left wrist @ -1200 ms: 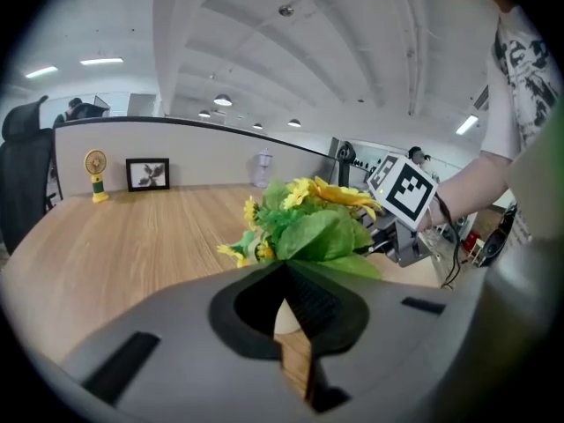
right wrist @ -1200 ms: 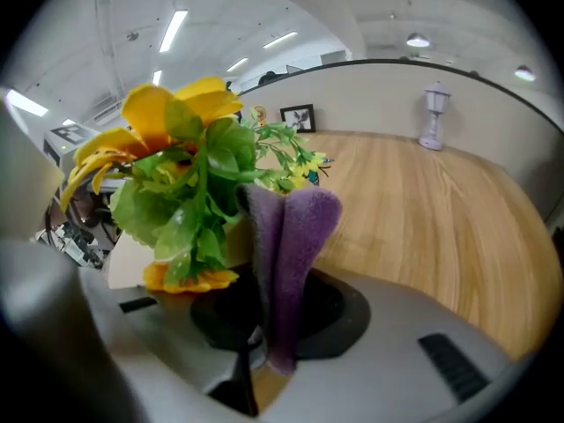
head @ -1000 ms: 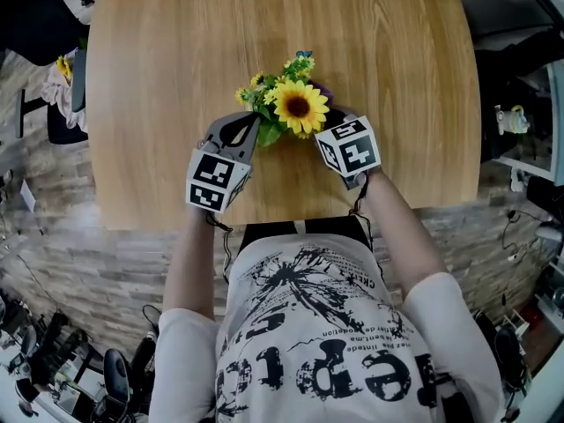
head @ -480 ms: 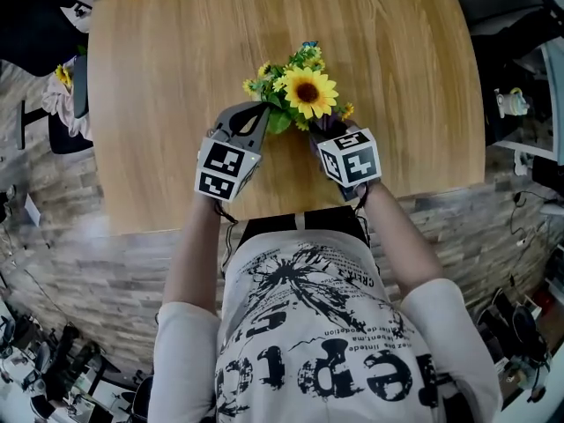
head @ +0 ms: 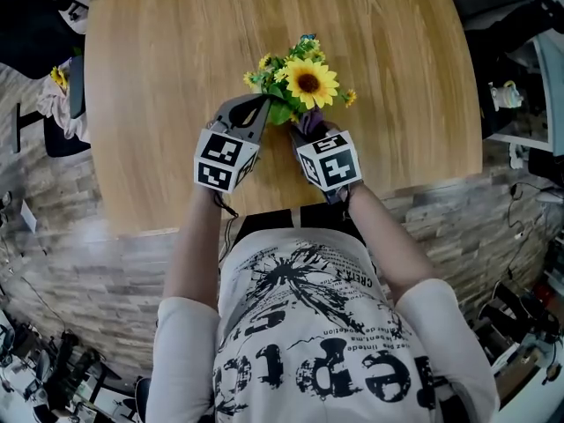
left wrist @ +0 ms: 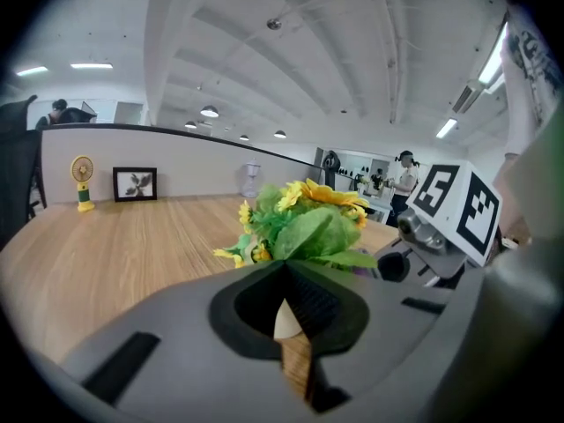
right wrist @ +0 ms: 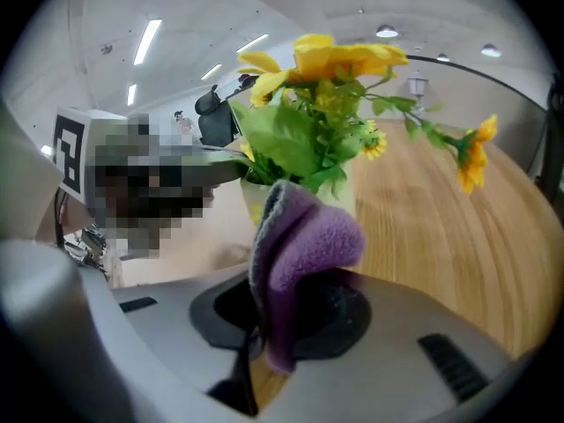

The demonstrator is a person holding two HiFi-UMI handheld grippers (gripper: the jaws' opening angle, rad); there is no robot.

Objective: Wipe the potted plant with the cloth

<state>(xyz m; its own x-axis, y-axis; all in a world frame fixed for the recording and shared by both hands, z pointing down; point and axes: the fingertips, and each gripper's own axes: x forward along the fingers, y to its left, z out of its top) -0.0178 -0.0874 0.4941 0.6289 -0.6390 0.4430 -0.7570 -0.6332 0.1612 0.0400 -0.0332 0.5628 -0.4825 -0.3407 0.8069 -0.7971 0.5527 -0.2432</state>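
A potted plant (head: 298, 85) with a big sunflower, small yellow blooms and green leaves stands on the wooden table (head: 159, 69). My right gripper (head: 307, 127) is at its near side, shut on a purple cloth (right wrist: 300, 249). The folded cloth sticks up between the jaws, right before the cream pot (right wrist: 250, 201) and the leaves (right wrist: 291, 144). My left gripper (head: 262, 106) is shut, its tips against the green leaves (left wrist: 310, 232) on the plant's left side. Whether a leaf is pinched does not show.
The near table edge (head: 291, 203) runs just behind both grippers, with the person's body beyond it. At the far side stand a small yellow fan (left wrist: 82, 181), a framed picture (left wrist: 135, 184) and a clear glass (left wrist: 252, 180).
My right gripper has slid left with the cloth, from the plant's right side to its near side, closer to the left gripper. The left gripper stays at the leaves.
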